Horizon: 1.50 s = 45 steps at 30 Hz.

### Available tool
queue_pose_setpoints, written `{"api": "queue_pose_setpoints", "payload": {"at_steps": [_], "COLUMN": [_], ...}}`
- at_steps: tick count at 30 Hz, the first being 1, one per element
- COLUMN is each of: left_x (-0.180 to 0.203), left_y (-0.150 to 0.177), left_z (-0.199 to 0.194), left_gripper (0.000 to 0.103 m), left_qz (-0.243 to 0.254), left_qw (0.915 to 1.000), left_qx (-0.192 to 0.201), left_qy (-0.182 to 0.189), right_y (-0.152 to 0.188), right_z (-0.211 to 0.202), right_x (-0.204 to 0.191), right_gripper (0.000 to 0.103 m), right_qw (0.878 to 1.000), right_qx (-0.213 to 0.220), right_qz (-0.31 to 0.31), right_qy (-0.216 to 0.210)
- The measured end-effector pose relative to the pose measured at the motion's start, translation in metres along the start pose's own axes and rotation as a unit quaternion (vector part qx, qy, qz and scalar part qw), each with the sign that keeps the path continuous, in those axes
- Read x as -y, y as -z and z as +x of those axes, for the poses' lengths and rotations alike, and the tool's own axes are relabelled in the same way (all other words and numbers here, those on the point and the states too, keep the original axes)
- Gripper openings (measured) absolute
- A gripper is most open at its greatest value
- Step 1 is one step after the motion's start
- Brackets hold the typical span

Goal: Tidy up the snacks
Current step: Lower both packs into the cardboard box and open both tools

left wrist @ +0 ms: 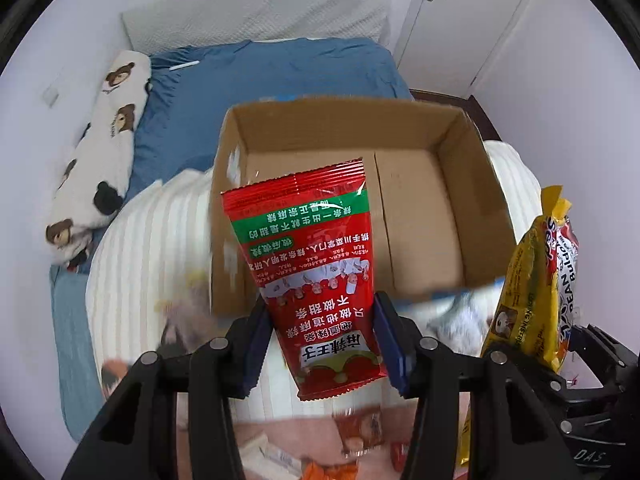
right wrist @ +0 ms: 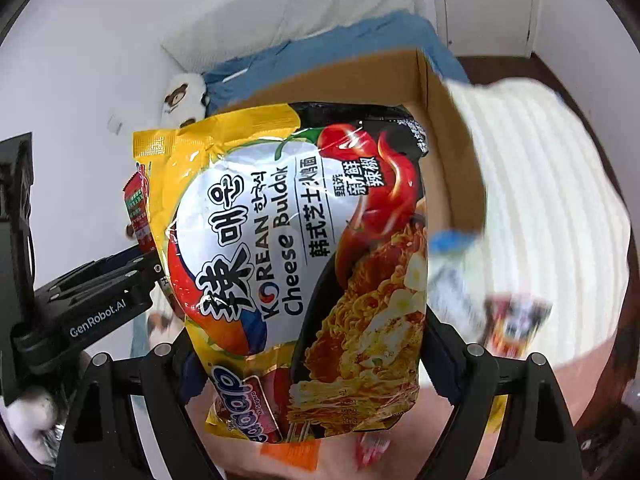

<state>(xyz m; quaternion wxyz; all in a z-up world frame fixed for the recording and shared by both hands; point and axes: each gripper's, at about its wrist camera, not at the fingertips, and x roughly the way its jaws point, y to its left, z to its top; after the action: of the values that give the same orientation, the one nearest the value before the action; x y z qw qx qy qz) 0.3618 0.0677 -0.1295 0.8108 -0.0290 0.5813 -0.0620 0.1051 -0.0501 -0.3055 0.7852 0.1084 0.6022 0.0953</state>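
My left gripper [left wrist: 326,344] is shut on a red snack packet [left wrist: 316,264] and holds it upright above the near edge of an open, empty cardboard box [left wrist: 416,208]. My right gripper [right wrist: 308,364] is shut on a yellow Korean cheese noodle pack [right wrist: 296,264], held up in front of the same box [right wrist: 452,152]. The noodle pack also shows at the right of the left wrist view [left wrist: 532,280]. The red packet's edge [right wrist: 138,208] and the left gripper's body [right wrist: 96,300] show at the left of the right wrist view.
The box sits on a cream striped blanket [left wrist: 148,248] on a blue bed [left wrist: 272,76]. A bear-print pillow [left wrist: 100,152] lies at the left. Several blurred loose snack packets [left wrist: 360,428] lie below the grippers. A white door [left wrist: 472,20] stands at the back right.
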Motion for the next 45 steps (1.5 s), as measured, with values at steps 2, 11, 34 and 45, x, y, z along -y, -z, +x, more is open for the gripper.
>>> {"api": "queue_pose_setpoints", "payload": {"at_steps": [2,11,34,45], "left_x": [-0.001,-0.009,-0.01,-0.006], "left_y": [-0.027,-0.116,-0.136,-0.122], "left_z": [0.015,0.133,0.202,0.128], "left_gripper": [0.047,0.047,0.093,0.099], "left_qz": [0.001,-0.003,-0.03,-0.029], "left_qw": [0.9999,0.993,0.9852,0.9961], "left_qx": [-0.014,-0.112,-0.159,-0.076], "left_qy": [0.003,0.036,0.058,0.035], "right_y": [-0.011,-0.019,-0.006,0.025], "right_z": [0.003,0.073,0.178,0.123], "right_x": [0.007,0.021,0.026,0.004], "right_gripper": [0.089,0.089,0.099,0.1], "right_qw": [1.0,0.997,0.985,0.989], "right_qx": [0.0,-0.065,-0.141,-0.107], "right_qz": [0.0,0.022,0.012,-0.006], "right_qy": [0.011,0.043,0.095,0.106]}}
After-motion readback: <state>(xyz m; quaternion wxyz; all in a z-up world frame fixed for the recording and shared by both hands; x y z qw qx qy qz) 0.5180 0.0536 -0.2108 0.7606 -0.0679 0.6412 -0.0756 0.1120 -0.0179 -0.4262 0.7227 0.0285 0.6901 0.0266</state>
